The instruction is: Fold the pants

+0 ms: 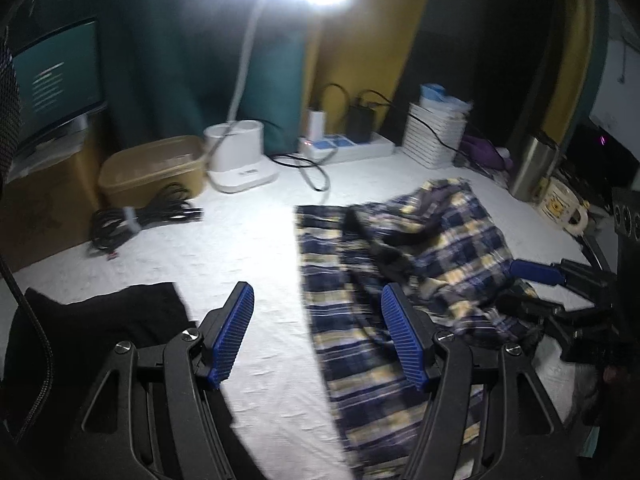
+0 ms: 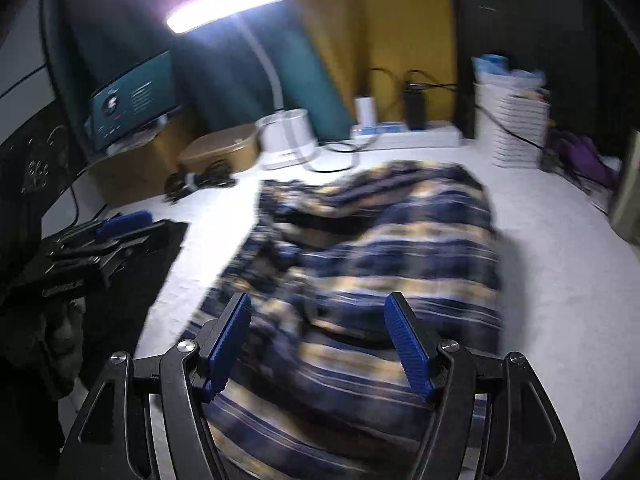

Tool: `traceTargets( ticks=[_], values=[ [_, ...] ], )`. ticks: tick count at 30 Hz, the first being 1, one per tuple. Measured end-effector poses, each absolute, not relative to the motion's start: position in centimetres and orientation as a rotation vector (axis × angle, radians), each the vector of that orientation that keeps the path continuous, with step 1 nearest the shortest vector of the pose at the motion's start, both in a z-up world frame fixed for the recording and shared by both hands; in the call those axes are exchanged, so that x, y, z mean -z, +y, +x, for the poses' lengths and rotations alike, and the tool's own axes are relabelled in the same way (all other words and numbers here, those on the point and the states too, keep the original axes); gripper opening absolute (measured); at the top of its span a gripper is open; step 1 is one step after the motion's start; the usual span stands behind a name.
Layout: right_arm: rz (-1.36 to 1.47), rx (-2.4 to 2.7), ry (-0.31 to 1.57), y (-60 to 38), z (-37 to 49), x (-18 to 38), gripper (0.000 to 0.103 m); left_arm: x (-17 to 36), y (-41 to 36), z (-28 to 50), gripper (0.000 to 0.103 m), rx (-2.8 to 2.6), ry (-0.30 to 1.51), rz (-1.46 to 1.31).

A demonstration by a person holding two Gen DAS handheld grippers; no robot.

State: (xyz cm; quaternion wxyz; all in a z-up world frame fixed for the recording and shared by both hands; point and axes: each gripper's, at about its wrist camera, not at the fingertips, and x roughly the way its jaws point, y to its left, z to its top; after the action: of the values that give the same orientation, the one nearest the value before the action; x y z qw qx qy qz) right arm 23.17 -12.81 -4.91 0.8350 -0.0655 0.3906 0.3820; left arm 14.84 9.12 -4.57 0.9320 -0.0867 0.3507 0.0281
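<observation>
The navy and yellow plaid pants (image 1: 420, 240) lie crumpled on the white tabletop (image 1: 248, 240), one leg running toward the near edge. My left gripper (image 1: 317, 288) is open and holds nothing. It hovers over the pants' left edge, with its right pad (image 1: 404, 336) above the fabric. My right gripper (image 1: 520, 288) shows at the pants' right side. In the right wrist view the pants (image 2: 400, 232) are blurred and bunched beneath my open right gripper (image 2: 318, 300); its pads hover above the cloth without pinching it. The left gripper (image 2: 120, 224) sits at the far left.
A black cloth (image 1: 100, 320) lies at the near left. A cable bundle (image 1: 140, 220), a tan tub (image 1: 156, 172), a white lamp base (image 1: 240, 160), a power strip (image 1: 348, 146) and a white stacked basket (image 1: 436, 136) line the back. A steel flask (image 1: 532, 168) and a mug (image 1: 560, 204) stand right.
</observation>
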Motion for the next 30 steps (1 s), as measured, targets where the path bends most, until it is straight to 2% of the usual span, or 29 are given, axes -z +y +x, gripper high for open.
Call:
traceTargets(
  ticks=[10,19,24,27,29,30],
  values=[
    [-0.036,-0.664,0.838,-20.9,24.9,6.0,0.071,5.5,3.3,17.3,0.066,0.051,0.778,-0.081],
    [0.044,-0.617,0.9,-23.5,25.4,8.7,0.071,6.7,2.6,18.5,0.066,0.035,0.813,-0.04],
    [0.072,-0.653,0.941,-23.1,25.1,9.9,0.071,7.9,3.5,18.5,0.057,0.016,0.851,-0.052],
    [0.074,-0.683,0.952,-22.5,24.6,10.3,0.07,8.4,3.7,18.2,0.047,0.036,0.859,-0.061],
    [0.064,-0.708,0.967,-21.9,24.2,10.6,0.042,8.7,3.4,18.0,0.03,0.061,0.857,-0.054],
    [0.062,-0.722,0.976,-21.6,24.0,10.6,0.038,8.8,3.4,18.0,0.026,0.069,0.858,-0.056]
  ],
)
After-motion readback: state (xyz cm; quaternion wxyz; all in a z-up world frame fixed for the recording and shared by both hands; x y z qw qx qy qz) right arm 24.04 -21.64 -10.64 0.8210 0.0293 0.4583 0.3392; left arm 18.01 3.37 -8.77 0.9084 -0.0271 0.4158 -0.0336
